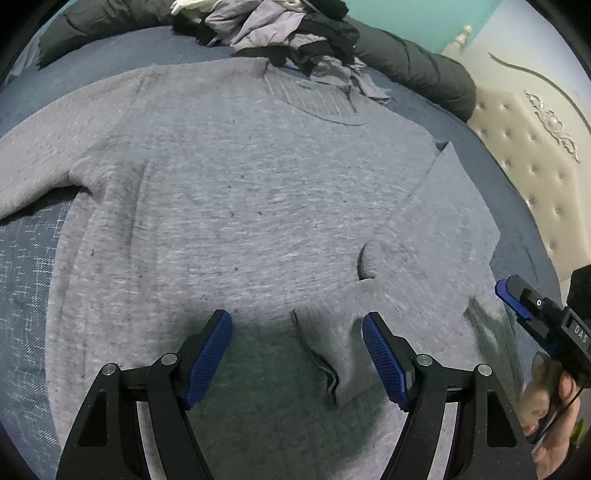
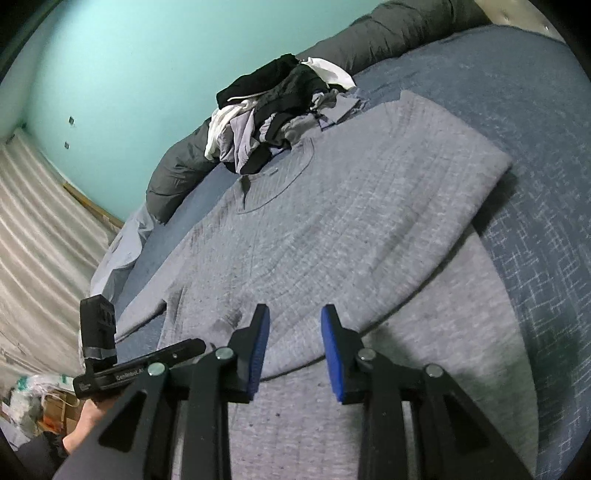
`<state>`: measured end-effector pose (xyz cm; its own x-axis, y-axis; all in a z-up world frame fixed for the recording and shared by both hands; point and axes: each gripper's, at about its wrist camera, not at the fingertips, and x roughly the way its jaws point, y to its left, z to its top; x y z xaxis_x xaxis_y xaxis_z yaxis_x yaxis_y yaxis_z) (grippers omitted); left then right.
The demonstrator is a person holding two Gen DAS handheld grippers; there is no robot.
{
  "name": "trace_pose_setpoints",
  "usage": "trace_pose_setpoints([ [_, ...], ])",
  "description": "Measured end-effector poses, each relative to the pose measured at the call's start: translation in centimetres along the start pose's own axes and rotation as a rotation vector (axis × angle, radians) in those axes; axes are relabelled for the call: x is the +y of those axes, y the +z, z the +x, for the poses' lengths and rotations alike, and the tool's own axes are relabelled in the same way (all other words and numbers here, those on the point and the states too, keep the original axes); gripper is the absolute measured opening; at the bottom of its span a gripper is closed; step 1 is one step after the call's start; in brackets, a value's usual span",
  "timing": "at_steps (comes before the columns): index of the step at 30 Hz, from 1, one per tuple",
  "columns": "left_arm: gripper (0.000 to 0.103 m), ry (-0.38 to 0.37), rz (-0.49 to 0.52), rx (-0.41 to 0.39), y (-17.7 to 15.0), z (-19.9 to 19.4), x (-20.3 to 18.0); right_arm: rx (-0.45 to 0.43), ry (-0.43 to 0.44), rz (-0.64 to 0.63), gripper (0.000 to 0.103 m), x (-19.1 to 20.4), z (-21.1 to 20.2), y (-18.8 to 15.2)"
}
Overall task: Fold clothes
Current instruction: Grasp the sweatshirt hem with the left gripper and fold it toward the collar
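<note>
A grey knit sweater [image 1: 240, 192] lies flat, front up, on the blue bedspread [image 1: 26, 280]. One sleeve [image 1: 436, 229] is folded in across the body, and its cuff [image 1: 332, 354] rests between the fingers of my left gripper [image 1: 295, 321], which hovers wide open over the hem area. The other sleeve [image 1: 29, 184] is spread out to the left. In the right wrist view the sweater [image 2: 332, 221] fills the middle. My right gripper [image 2: 295, 312] is open just above the folded sleeve's lower edge, holding nothing. It also shows at the left view's right edge [image 1: 517, 295], held by a hand [image 1: 550, 406].
A pile of dark, white and lilac clothes [image 1: 280, 29] [image 2: 273, 118] lies beyond the collar. A dark rolled duvet [image 1: 417, 70] runs along the bed's far edge. A cream tufted headboard [image 1: 528, 155] is to the right. A teal wall [image 2: 129, 55] stands behind.
</note>
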<state>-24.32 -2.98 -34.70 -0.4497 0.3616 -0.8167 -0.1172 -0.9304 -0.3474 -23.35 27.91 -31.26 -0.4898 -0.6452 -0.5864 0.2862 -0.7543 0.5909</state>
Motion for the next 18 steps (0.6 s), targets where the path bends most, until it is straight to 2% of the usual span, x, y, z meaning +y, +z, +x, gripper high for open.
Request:
trace_pose_setpoints([
  [4,0.075,-0.019,-0.004,-0.008,-0.1,0.1,0.2,-0.002,0.004,0.008,0.029,-0.4,0.2,0.0],
  [6,0.059,-0.025,0.007,-0.012,-0.1,-0.2,-0.1,0.0,0.001,0.015,0.029,-0.6,0.3,0.0],
  [8,0.05,-0.031,0.021,-0.017,0.0,-0.5,-0.4,-0.002,-0.003,0.025,0.029,-0.8,0.3,-0.1],
  [9,0.039,-0.035,0.028,-0.02,0.0,-0.7,-0.5,-0.003,-0.001,0.031,0.029,-0.9,0.2,-0.1],
  [12,0.019,-0.047,0.049,-0.031,0.2,-1.5,-1.0,-0.008,-0.002,0.032,0.029,-0.8,0.1,-0.1],
  [15,0.009,-0.058,0.07,-0.042,0.4,-2.2,-1.4,-0.013,-0.001,0.035,0.029,-0.9,0.0,-0.1],
  [18,0.007,-0.069,0.091,-0.053,0.6,-3.0,-1.8,-0.018,-0.001,0.041,0.029,-1.1,-0.1,0.0],
])
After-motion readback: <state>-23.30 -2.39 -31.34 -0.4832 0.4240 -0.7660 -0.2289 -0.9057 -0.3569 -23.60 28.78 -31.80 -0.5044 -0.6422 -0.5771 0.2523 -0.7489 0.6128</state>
